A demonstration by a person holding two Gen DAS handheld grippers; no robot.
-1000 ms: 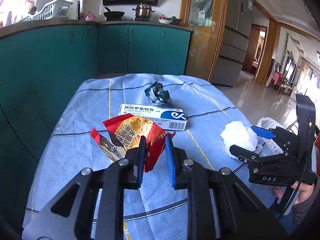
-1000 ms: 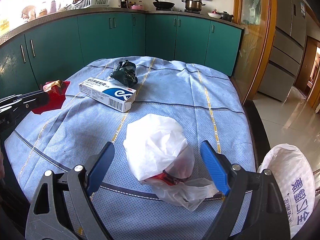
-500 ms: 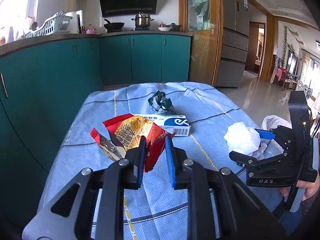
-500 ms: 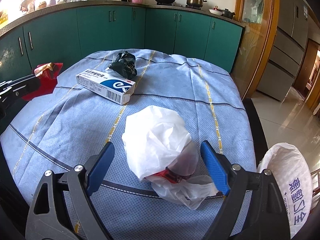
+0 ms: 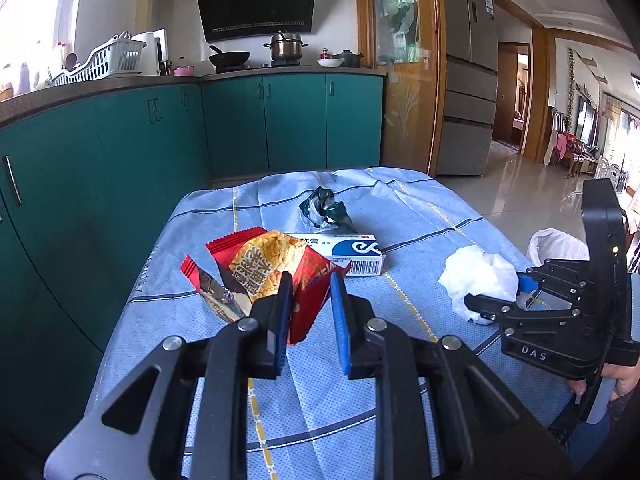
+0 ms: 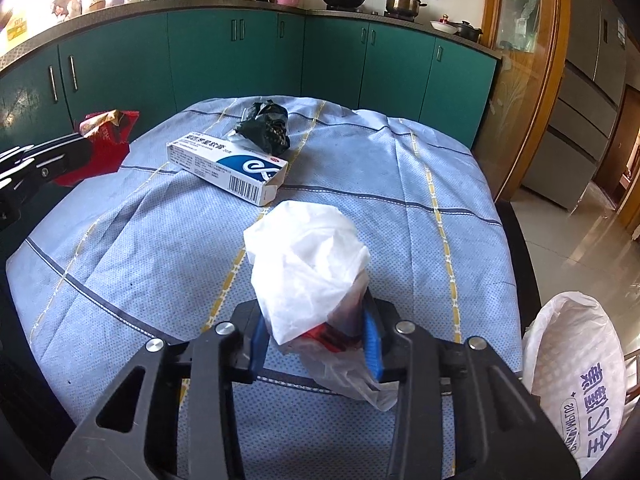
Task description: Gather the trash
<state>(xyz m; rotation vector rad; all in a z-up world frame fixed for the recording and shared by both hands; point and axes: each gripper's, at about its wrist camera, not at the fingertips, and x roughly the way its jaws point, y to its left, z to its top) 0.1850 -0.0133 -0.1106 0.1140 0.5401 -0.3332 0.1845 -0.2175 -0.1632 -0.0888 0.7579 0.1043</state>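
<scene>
Trash is part-collected at best. A white wad (image 6: 308, 256) is clamped between the right gripper (image 6: 316, 344) fingers at lower centre. A red wrapper (image 5: 272, 268) is pinched, narrowly, by the left gripper (image 5: 308, 312). A box (image 6: 228, 168) and a dark wrapper (image 6: 264, 124) lie loose on the cloth (image 6: 400, 200), upper centre. A bag (image 6: 576, 380) waits at lower right; nothing is seen deposited.
</scene>
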